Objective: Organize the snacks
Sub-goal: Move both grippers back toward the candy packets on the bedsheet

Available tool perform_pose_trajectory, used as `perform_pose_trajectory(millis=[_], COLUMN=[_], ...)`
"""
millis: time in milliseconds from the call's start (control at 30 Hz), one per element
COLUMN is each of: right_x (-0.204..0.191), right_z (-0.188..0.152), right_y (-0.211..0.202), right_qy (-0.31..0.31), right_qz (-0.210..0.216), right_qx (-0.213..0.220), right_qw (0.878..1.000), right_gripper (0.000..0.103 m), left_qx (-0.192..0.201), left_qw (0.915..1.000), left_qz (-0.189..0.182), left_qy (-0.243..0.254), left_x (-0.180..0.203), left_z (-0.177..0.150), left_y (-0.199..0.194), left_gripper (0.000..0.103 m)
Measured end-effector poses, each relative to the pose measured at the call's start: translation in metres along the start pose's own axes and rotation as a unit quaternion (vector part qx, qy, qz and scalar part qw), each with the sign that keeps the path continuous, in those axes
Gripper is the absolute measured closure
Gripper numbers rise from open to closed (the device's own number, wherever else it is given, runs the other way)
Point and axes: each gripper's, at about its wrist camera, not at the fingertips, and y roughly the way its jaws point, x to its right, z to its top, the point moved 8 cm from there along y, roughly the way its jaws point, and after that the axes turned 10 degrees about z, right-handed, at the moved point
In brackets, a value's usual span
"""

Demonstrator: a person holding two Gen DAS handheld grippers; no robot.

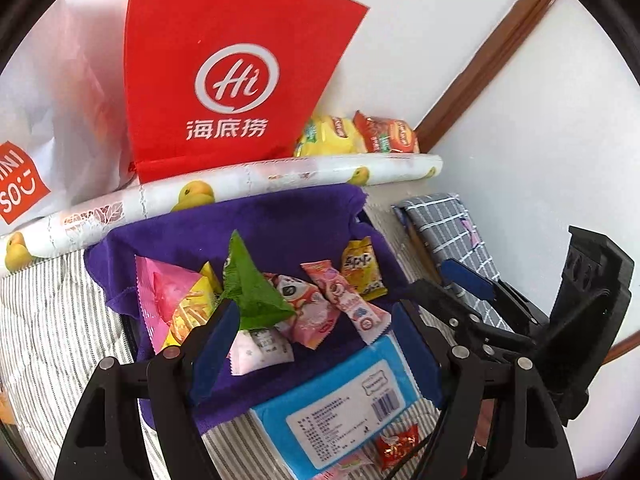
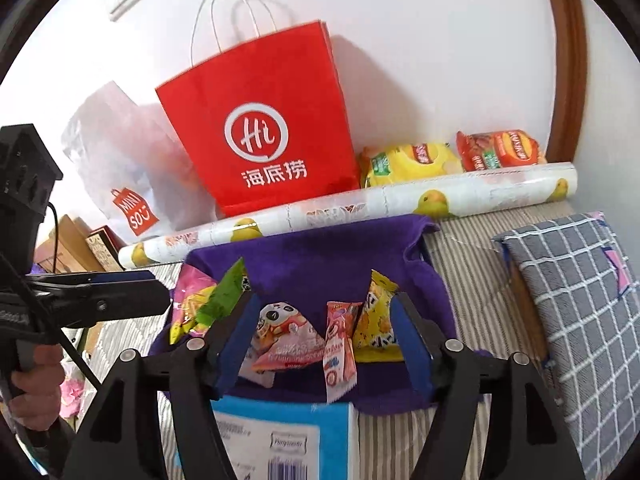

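— Between the left gripper's [image 1: 316,344] fingers [image 1: 216,344], what do you see?

— Nothing clamped. They stand apart above the purple cloth [image 1: 280,216], released, and the green triangular packet [image 1: 250,292] rises just past the tip of one blue pad, perhaps brushing it, not pinched.

— And the right gripper [image 2: 324,344]?

— Parted as well, empty. From its own camera the pink stick packet [image 2: 340,344] and the panda packet [image 2: 280,332] lie ahead in the gap, below the tips, loose on the cloth.

— So where are the snacks, all told?

— Heaped together on that cloth on the striped bed: the pink-and-yellow bag [image 1: 176,300] at one end, the yellow packet [image 1: 362,268] at the other, the blue tissue pack [image 1: 336,404] on the near side against the cloth's edge.

— Which hand is nearer to what?

— I'd judge the left is nearer the green packet, the right nearer the pink stick. That stick's long axis runs roughly away from the right gripper, along its pointing line, so fingers closing sideways would meet its narrow width.
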Motion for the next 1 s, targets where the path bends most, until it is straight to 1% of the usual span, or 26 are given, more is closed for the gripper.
perform_pose_trajectory(millis=[33, 67, 167, 333, 400, 600, 667, 800, 867, 933, 1000], right_x=[0.0, 0.0, 0.0, 0.001, 0.001, 0.008, 0.008, 0.008, 0.006, 0.005, 0.001], right_z=[0.0, -0.001, -0.008, -0.025, -0.033, -0.05, -0.055, -0.064, -0.069, -0.072, -0.076], right_y=[-0.005, -0.012, -0.029, -0.051, -0.059, -0.084, -0.09, -0.098, -0.1, -0.101, -0.102], right_qy=[0.002, 0.002, -0.004, -0.014, -0.02, -0.012, -0.014, -0.03, -0.04, -0.047, -0.053], right_qz=[-0.004, -0.011, -0.033, -0.049, -0.055, -0.079, -0.09, -0.121, -0.131, -0.132, -0.124], right_qx=[0.003, 0.005, 0.006, 0.006, 0.002, 0.001, -0.001, -0.009, -0.008, -0.006, 0.002], right_qw=[1.0, 1.0, 0.999, 0.999, 0.998, 0.997, 0.996, 0.992, 0.991, 0.99, 0.991], right_gripper=[0.03, 0.029, 0.029, 0.029, 0.029, 0.029, 0.026, 0.024, 0.02, 0.02, 0.02], left_qx=[0.002, 0.003, 0.012, 0.032, 0.041, 0.047, 0.053, 0.049, 0.047, 0.042, 0.04], left_qw=[1.0, 1.0, 0.9998, 0.9992, 0.9988, 0.9982, 0.9978, 0.9984, 0.9986, 0.9988, 0.9989], left_qz=[0.0, 0.002, 0.003, 0.004, 0.011, 0.017, 0.021, 0.011, 0.01, 0.015, 0.021], left_qy=[0.003, 0.007, 0.015, 0.022, 0.025, 0.032, 0.034, 0.026, 0.024, 0.019, 0.014], left_x=[0.002, 0.004, 0.009, 0.016, 0.02, 0.033, 0.037, 0.041, 0.04, 0.038, 0.035], left_z=[0.0, -0.001, -0.003, -0.004, -0.005, -0.011, -0.014, -0.028, -0.037, -0.045, -0.054], left_y=[-0.003, -0.006, -0.017, -0.032, -0.038, -0.046, -0.051, -0.056, -0.057, -0.057, -0.057], left_gripper=[0.026, 0.026, 0.026, 0.026, 0.026, 0.026, 0.026, 0.026, 0.026, 0.026, 0.026])
